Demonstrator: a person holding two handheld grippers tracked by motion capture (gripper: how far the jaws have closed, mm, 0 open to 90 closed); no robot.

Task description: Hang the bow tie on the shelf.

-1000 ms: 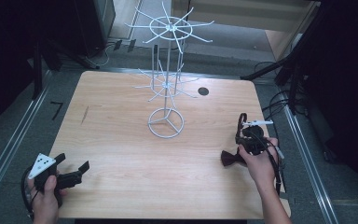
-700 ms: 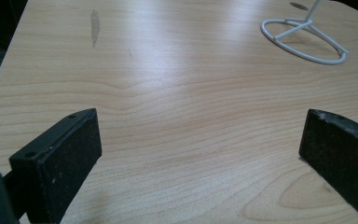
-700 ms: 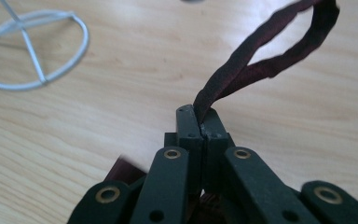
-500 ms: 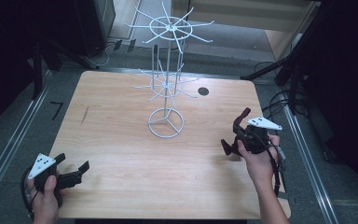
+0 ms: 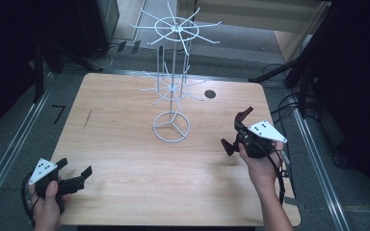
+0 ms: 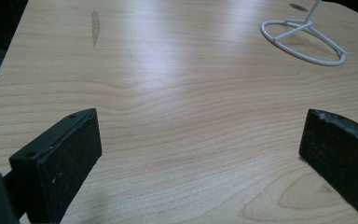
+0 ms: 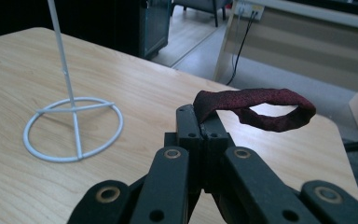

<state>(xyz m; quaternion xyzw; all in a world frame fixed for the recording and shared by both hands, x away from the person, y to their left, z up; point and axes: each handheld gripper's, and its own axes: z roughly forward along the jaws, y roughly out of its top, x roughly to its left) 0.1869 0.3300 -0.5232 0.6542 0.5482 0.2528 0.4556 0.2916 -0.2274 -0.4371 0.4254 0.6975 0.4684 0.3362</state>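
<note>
The right gripper (image 7: pixel 204 122) pinches one end of a soft, floppy, light red loop (image 7: pixel 261 108), while the left gripper (image 6: pixel 200 154) sits open and empty.

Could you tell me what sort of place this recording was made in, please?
Probably an office or lab set up for recording: a bare wooden table carries a white wire display stand, cables trail over the floor, and a wall socket shows behind.

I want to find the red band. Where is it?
The red band is pinched in the right gripper, held above the table's right side, right of the white wire stand.
</note>
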